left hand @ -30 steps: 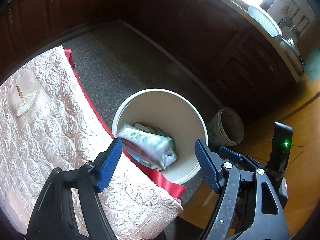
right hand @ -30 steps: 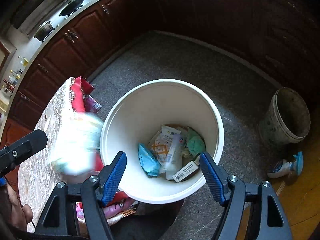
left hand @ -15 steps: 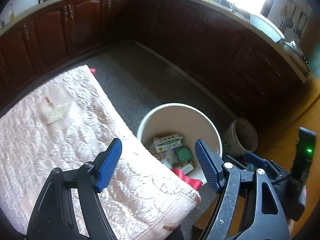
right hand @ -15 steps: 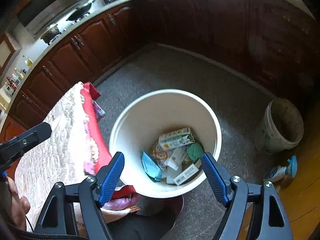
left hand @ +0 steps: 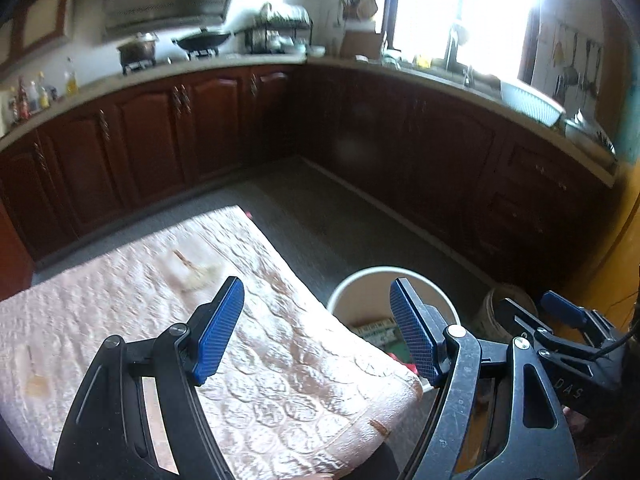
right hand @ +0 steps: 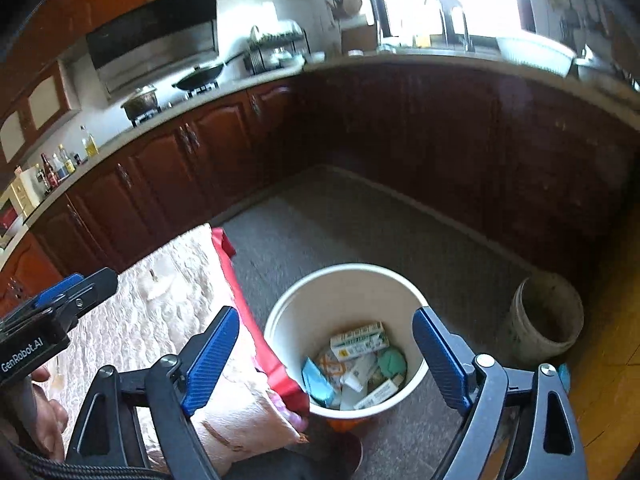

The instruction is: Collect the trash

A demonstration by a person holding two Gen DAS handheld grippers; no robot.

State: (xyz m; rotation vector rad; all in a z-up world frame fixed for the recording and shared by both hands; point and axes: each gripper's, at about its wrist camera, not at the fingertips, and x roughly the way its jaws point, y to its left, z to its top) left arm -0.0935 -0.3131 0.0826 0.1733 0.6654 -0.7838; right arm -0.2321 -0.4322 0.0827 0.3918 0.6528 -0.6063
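Two hand-held grippers, both empty: left hand-held gripper (left hand: 316, 334) spread wide above the bench (left hand: 120, 320); right hand-held gripper (right hand: 326, 354) opening over the white bin (right hand: 280, 316) of trash (right hand: 356, 364).

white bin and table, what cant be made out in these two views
- White bin, left wrist view: the table's quilted cloth and a blue finger of the left hand-held gripper hide most of its contents.
- Trash in the bin, right wrist view: print too small and blurred to read.
- Table, both views: near end cut off by the frame edge.
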